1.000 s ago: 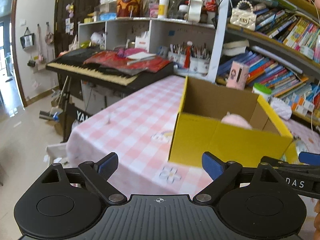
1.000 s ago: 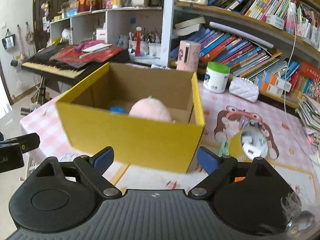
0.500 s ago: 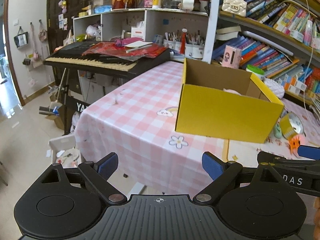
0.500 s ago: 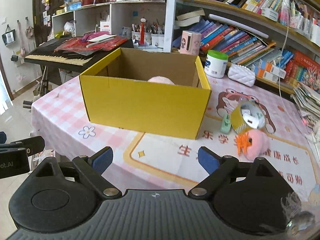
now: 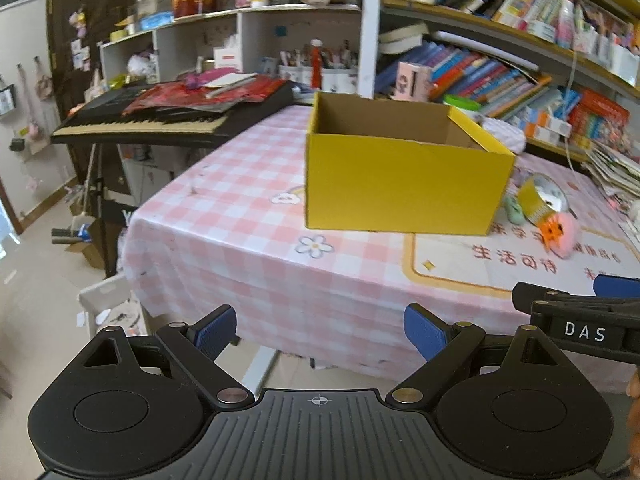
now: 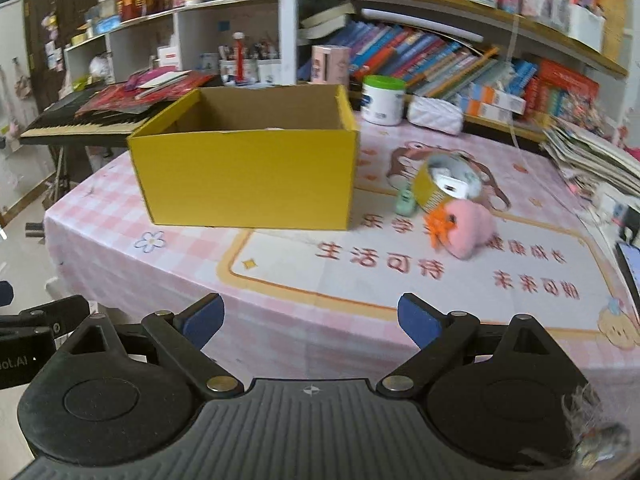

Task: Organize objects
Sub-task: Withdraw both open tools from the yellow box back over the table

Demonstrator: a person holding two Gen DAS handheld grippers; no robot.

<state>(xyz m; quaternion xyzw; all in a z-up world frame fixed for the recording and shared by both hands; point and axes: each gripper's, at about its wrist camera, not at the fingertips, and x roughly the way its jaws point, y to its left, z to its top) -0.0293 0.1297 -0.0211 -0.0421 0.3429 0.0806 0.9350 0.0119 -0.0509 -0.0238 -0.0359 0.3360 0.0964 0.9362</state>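
An open yellow cardboard box (image 5: pixel 400 184) (image 6: pixel 248 176) stands on the pink checked table (image 5: pixel 248 216) (image 6: pixel 400 300). Its contents are hidden from here. To its right lie a pink plush toy with orange tuft (image 6: pixel 464 230) (image 5: pixel 560 234), a yellow tape roll (image 6: pixel 448 186) (image 5: pixel 540 200) and a small green item (image 6: pixel 405 200). My left gripper (image 5: pixel 318 326) is open and empty, off the table's near edge. My right gripper (image 6: pixel 310 320) is open and empty, at the near edge.
A keyboard piano (image 5: pixel 168 120) covered with red papers stands to the left. Bookshelves (image 6: pixel 460 60) line the back, with a white jar (image 6: pixel 382 100) and white pouch (image 6: pixel 436 114) below. Stacked papers (image 6: pixel 592 160) lie at the right.
Both grippers have pulled back and away from the box, which now looks smaller and farther. The plush inside is no longer visible. Both stay open.
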